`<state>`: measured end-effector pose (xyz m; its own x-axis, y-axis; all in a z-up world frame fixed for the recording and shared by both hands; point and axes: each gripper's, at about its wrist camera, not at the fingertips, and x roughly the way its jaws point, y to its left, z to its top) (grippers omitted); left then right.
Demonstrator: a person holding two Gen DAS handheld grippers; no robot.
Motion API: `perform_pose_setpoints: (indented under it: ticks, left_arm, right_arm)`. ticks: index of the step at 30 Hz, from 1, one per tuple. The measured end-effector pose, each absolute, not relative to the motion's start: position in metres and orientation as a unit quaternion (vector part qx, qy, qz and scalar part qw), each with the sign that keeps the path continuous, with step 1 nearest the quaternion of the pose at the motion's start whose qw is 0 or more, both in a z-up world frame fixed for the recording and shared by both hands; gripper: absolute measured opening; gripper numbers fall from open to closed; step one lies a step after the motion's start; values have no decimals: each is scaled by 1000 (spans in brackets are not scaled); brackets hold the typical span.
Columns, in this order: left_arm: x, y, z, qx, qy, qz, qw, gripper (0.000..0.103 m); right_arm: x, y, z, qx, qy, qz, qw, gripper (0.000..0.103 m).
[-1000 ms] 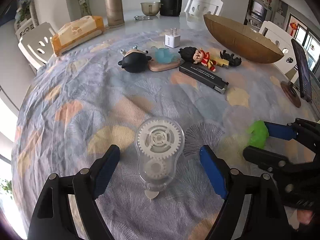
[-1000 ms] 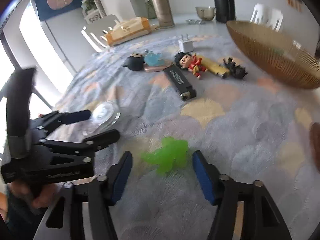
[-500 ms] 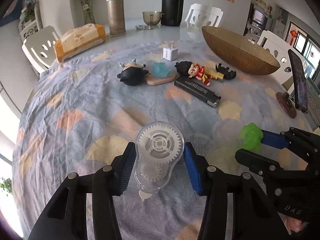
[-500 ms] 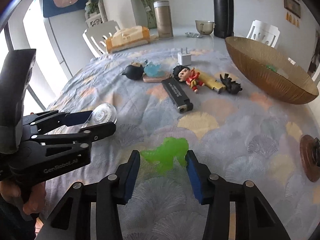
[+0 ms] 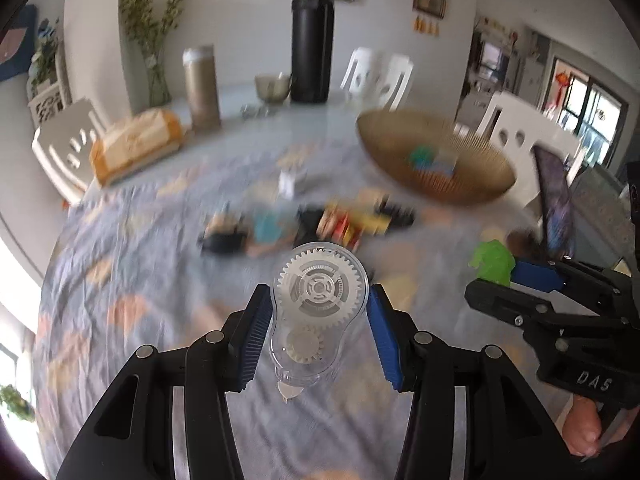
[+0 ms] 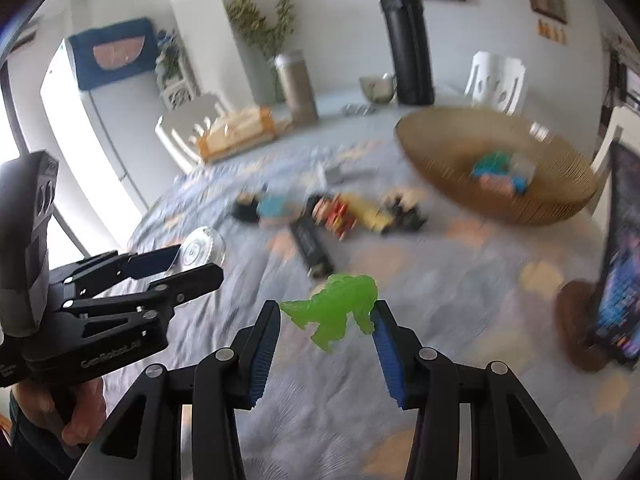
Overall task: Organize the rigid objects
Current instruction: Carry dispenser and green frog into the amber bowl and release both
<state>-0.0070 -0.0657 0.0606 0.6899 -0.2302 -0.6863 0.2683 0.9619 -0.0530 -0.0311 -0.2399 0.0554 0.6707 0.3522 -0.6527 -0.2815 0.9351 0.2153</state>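
Note:
My left gripper [image 5: 318,312] is shut on a clear correction-tape dispenser [image 5: 316,320] with white gears, held above the patterned tablecloth [image 5: 140,280]. In the right wrist view my right gripper [image 6: 326,320] is shut on a translucent green toy figure [image 6: 336,308], also lifted off the cloth. Each gripper shows in the other's view: the right one with the green toy [image 5: 492,260], the left one with the dispenser [image 6: 200,252]. A wide woven bowl [image 5: 472,184] stands at the far right and holds a few coloured items. Several small figures [image 6: 344,212] and a black bar [image 6: 312,248] lie mid-table.
A white charger plug [image 5: 288,182] sits behind the figures. A tissue box [image 5: 132,148], a tan flask [image 5: 202,88], a metal cup [image 5: 274,86] and a tall black flask [image 5: 312,40] stand at the far edge. A phone on a stand [image 5: 554,204] is at the right; white chairs surround the table.
Both grippers closed on their objects, the left on the dispenser and the right on the green toy, then lifted them off the cloth. The view now tilts up and blurs.

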Motion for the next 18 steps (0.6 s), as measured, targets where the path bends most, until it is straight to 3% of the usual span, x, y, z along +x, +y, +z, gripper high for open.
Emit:
perform_pose_setpoints:
  ticks: [10,13,18]
  left_arm:
    - [49,-125,164,-22,262,-223,939,46]
    - [78,-149,159,-30,267,-243,932,46]
    - [133,-179,110,-40,333,-267,903,46]
  right_arm:
    - [-4,-312,177,121,245,94,957,46]
    - [20,-326,187,133,252,61,957,46]
    - [65,-332,151,148,327,24,933,46]
